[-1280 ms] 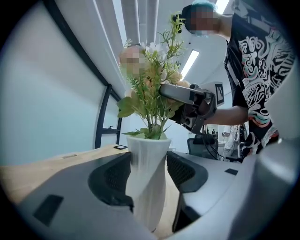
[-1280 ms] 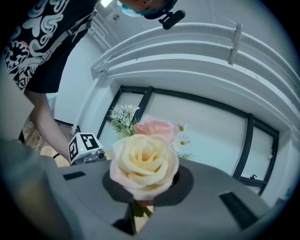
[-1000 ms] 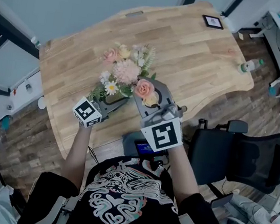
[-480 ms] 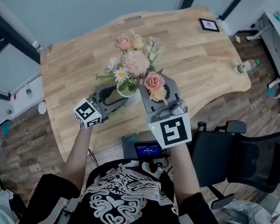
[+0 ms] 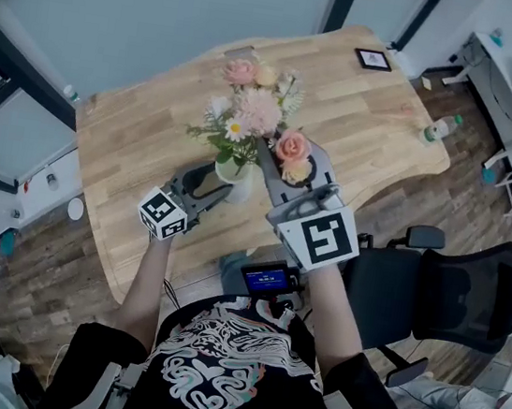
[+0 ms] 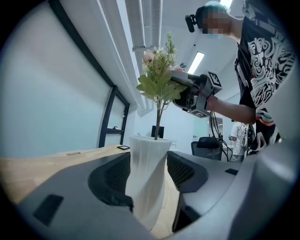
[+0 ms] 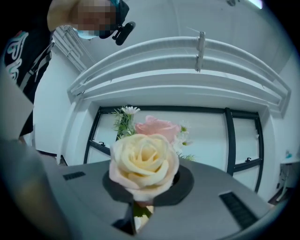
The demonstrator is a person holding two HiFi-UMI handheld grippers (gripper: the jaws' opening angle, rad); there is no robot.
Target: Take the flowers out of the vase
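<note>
Now level, the left gripper (image 5: pixel 214 182) clasps the vase (image 6: pixel 147 164); the right gripper (image 5: pixel 291 159), level too, pinches the flowers (image 5: pixel 255 114).

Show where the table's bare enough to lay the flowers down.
Widest bare stretch of table: right of the vase, out to the bottle and the black frame at the far corner. Smaller strip left of the vase. Crowded near edge: flowers, left gripper, right gripper.
</note>
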